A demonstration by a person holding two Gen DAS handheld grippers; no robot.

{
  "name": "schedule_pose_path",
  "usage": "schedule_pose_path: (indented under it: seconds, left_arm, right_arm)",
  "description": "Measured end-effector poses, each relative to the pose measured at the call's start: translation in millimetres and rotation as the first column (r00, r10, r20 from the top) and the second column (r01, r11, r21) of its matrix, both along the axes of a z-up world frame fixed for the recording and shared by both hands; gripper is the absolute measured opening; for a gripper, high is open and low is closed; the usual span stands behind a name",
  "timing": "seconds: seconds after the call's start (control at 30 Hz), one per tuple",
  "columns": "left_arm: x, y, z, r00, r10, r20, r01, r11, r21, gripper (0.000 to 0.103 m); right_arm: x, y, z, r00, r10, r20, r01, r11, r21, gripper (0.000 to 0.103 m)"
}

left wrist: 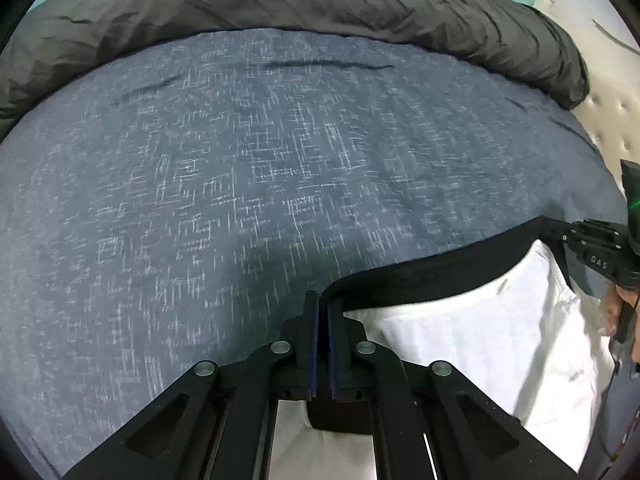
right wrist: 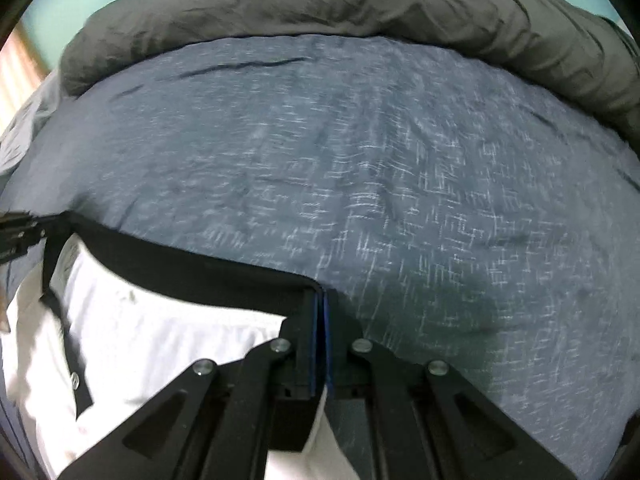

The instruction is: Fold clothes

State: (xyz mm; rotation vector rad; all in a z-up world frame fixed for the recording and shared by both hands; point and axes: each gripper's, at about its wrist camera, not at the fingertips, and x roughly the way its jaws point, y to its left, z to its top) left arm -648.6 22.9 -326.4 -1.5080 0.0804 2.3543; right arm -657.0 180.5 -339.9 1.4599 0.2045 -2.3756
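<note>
A white garment (left wrist: 492, 344) with a black collar band (left wrist: 424, 272) and a black buttoned placket (right wrist: 76, 376) hangs stretched between the 2 claws, above a bed covered in a blue sheet (left wrist: 248, 184) flecked with white; a rumpled dark grey duvet (left wrist: 320, 4) lies along the far edge. The left claw (left wrist: 322, 312) is pressed together, pinching one end of the band; the right claw (right wrist: 320, 308) is likewise clamped on the other end, its jaws nearly touching.
</note>
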Motion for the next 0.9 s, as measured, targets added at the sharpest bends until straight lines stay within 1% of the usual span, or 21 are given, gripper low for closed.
schedule_pose_path:
  seconds: [0.07,0.13,0.23,0.27,0.3,0.37,0.43,0.5,0.57,0.63,0.67,0.77,0.83,0.9]
  left_arm:
    - [-6,2,-4,1.000,0.019,-0.009,-0.019,1.000,0.005,0.008]
    - [-9,5,-9,1.000,0.026,-0.015,-0.026,1.000,0.006,0.010]
    - [-10,7,-13,0.999,0.041,-0.032,-0.041,0.999,0.014,0.015]
    - [-9,7,-12,0.998,0.047,-0.036,-0.046,0.999,0.026,0.021]
    - [-7,7,-10,0.998,0.052,-0.038,-0.051,0.998,0.044,0.025]
    - [-5,1,-6,0.996,0.082,-0.038,-0.079,0.994,0.076,0.047]
    - [-1,-8,2,0.993,0.112,-0.029,-0.107,0.984,0.142,0.057]
    - [4,-14,10,0.991,0.127,-0.041,-0.118,0.978,0.172,0.058]
    - [10,-18,20,0.989,0.134,-0.064,-0.121,0.976,0.182,0.059]
    - [18,-19,29,0.986,0.131,-0.102,-0.112,0.979,0.173,0.059]
    - [24,-21,32,0.986,0.131,-0.108,-0.111,0.979,0.174,0.059]
    - [46,-33,34,0.985,0.138,-0.099,-0.118,0.975,0.187,0.059]
    - [62,-40,35,0.985,0.143,-0.093,-0.123,0.973,0.196,0.059]
    - [77,-47,36,0.985,0.148,-0.087,-0.127,0.970,0.205,0.059]
  right_arm:
    - [-7,-5,-6,1.000,-0.018,-0.004,0.018,1.000,0.011,0.003]
    - [-10,-11,-7,0.999,-0.023,-0.032,0.024,1.000,0.019,0.004]
    - [-15,-14,-11,0.998,-0.040,-0.039,0.041,0.999,0.026,0.005]
    - [-15,-15,-10,0.998,-0.041,-0.042,0.042,0.999,0.025,0.007]
    - [-16,-15,-8,0.998,-0.041,-0.047,0.042,0.999,0.008,0.008]
    - [-17,-15,-4,0.997,-0.042,-0.057,0.041,0.999,-0.025,0.011]
    - [-12,-8,2,0.996,-0.055,-0.071,0.051,0.997,-0.064,0.017]
    - [-9,1,9,0.994,-0.074,-0.086,0.065,0.993,-0.101,0.030]
    - [-6,11,18,0.991,-0.093,-0.102,0.077,0.986,-0.151,0.033]
    - [4,13,27,0.988,-0.084,-0.132,0.059,0.981,-0.185,0.034]
    - [9,14,32,0.986,-0.081,-0.147,0.050,0.978,-0.202,0.034]
    - [23,18,45,0.979,-0.071,-0.192,0.021,0.968,-0.250,0.034]
    - [31,21,46,0.978,-0.066,-0.196,0.016,0.969,-0.247,0.034]
    - [46,25,47,0.981,-0.085,-0.177,0.034,0.961,-0.273,0.034]
